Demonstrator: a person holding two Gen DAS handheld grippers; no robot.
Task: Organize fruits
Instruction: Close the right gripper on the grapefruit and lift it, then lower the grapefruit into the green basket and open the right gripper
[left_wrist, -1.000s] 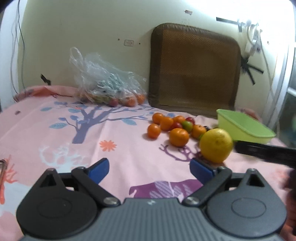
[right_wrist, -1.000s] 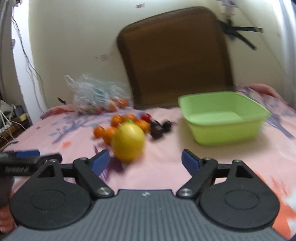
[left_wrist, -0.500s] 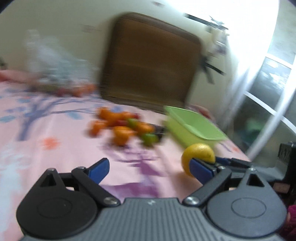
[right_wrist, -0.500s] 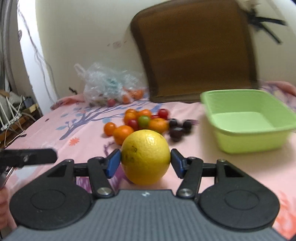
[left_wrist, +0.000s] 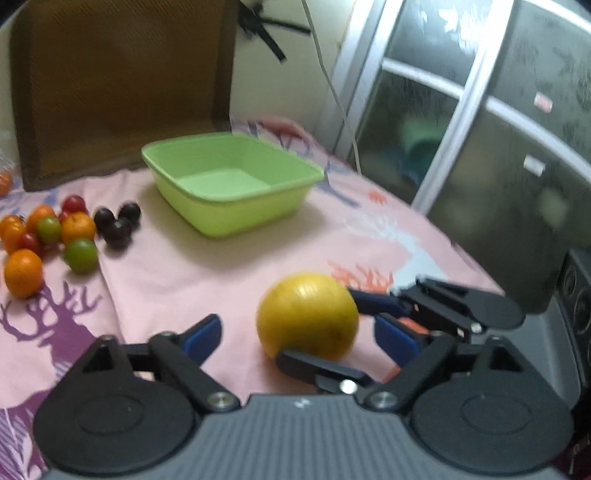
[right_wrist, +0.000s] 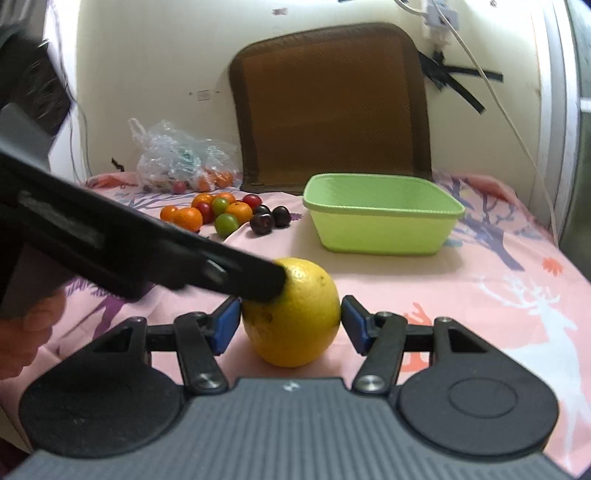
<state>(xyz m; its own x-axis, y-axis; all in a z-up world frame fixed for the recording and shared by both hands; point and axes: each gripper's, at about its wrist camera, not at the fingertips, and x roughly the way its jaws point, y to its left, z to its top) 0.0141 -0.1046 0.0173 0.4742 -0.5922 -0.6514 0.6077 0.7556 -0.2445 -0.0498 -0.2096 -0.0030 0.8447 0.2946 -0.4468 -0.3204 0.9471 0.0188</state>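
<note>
Yellow fruit (right_wrist: 291, 314): sits on the bed (right_wrist: 480, 288), dead ahead at 12 o'clock from the right gripper (right_wrist: 291, 321), right between its blue pads. From the left gripper (left_wrist: 303, 338) it lies at about 1 o'clock, ahead and slightly right of centre.

Right gripper: closed in on the fruit; the left pad touches the skin and the right pad sits at its edge, with any remaining gap too fine to tell. I judge it as grasping the fruit.

Left gripper: released, fingers spread wide with nothing between them. One finger reaches across the right wrist view from 9 o'clock and its tip touches the top left of the fruit.

Green tub (right_wrist: 384, 221): empty, beyond the fruit at about 1 o'clock from the right gripper, well apart from it.

Small fruits (right_wrist: 221, 214): a cluster of oranges, red, green and dark pieces at 11 o'clock, beside the tub; a plastic bag (right_wrist: 177, 162) with more lies behind them.

Deciding relation: the fruit is round with no long axis, and the right gripper is the nearer one, already around it; the carry to the tub runs forward and slightly right.

Change since half a second ago: the left gripper has swung right and come close, so the tub now fills its centre and its finger meets the fruit. The right gripper keeps the fruit between its pads.
</note>
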